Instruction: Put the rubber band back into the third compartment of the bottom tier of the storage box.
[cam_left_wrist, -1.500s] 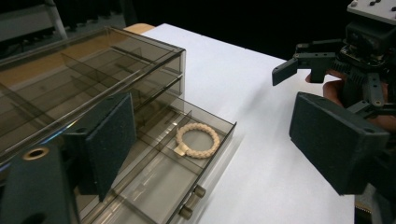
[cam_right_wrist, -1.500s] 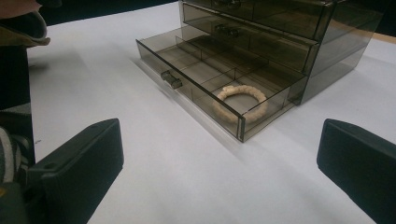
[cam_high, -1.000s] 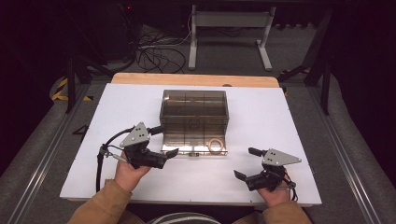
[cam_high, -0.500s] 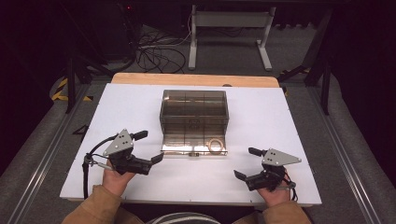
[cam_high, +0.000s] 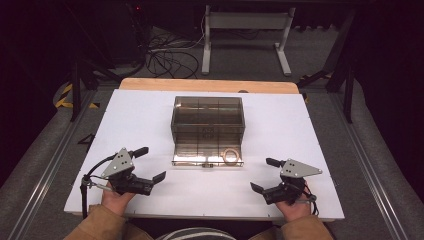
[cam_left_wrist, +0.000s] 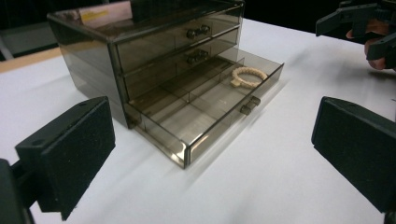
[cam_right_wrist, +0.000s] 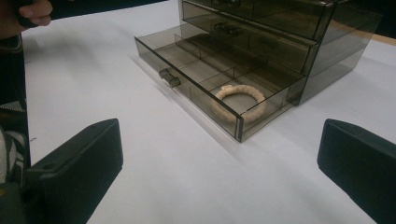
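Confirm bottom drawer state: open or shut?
Open. The bottom drawer juts out from the organizer, exposing its compartments and a beige ring.

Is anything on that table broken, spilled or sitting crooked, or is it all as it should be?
Nothing looks damaged or spilled. The smoky plastic drawer box sits square on the white table. Its bottom drawer is pulled out, with a pale bracelet lying flat in one end compartment. The left gripper and right gripper hang open, apart from it.

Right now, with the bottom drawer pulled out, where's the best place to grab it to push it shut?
Probably the small knob centred on the front of the open drawer. It sticks out toward the person, so come at it from the near side, jaws either side of it. The ring lies inside, clear of it.
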